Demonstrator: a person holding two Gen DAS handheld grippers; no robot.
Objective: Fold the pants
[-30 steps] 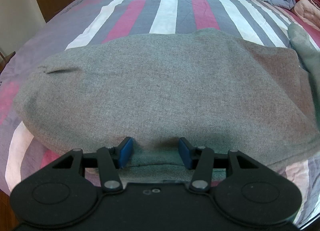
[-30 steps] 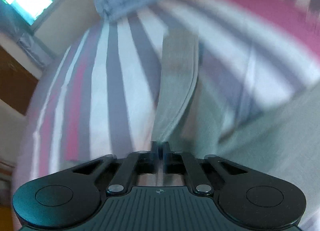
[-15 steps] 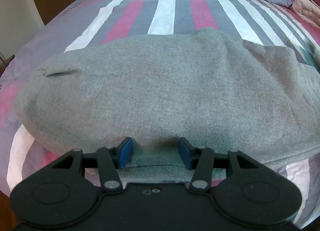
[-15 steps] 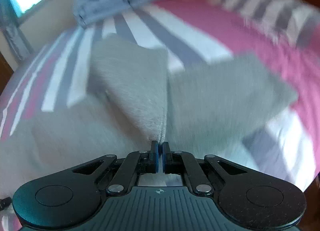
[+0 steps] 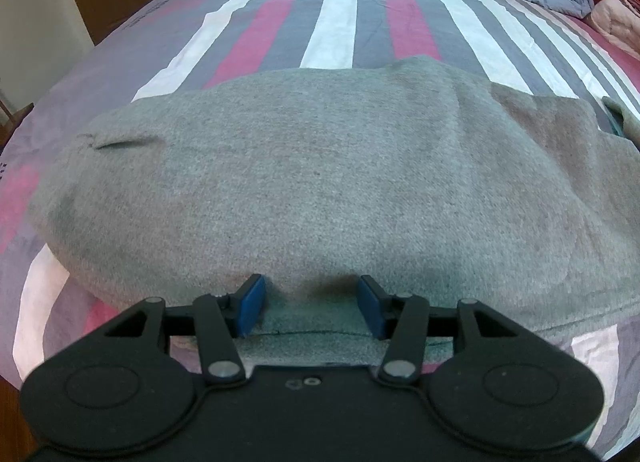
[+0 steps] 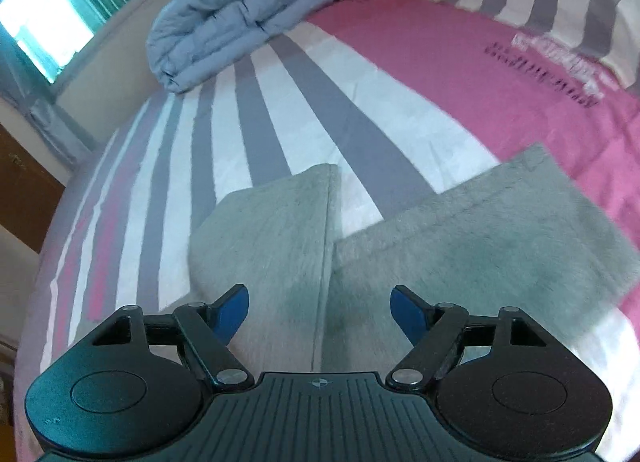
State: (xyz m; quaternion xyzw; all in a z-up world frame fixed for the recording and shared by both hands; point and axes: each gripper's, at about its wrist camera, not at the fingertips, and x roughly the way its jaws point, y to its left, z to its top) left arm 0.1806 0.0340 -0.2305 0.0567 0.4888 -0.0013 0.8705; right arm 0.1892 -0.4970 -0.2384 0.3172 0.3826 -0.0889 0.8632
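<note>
the grey fleece pants [image 5: 320,189] lie spread flat on the bed with the grey, white and pink striped sheet [image 5: 344,21], their long side running from nine to three o'clock in the left wrist view. the left tongs [image 5: 310,304] sit at six o'clock, at the near edge of the cloth, blue pads partly apart with a low ridge of the hem lying between them; whether the pads press that ridge hard enough to hold it i cannot tell. the placement reads as an anchor, pinning that edge so the pants do not slide while the other end is handled.

in the right wrist view the right tongs [image 6: 320,312] have just been opening and now stand wide, with nothing gripped: the cloth lies below and beyond the pads, not pinched. two grey leg ends [image 6: 480,238] rest flat ahead, one toward eleven o'clock and one toward two, splayed with a wedge of sheet showing between them. that suggests a leg has been laid down and let go; the legs are not yet stacked evenly. a folded blue quilt [image 6: 236,21] sits well apart at eleven o'clock.
</note>
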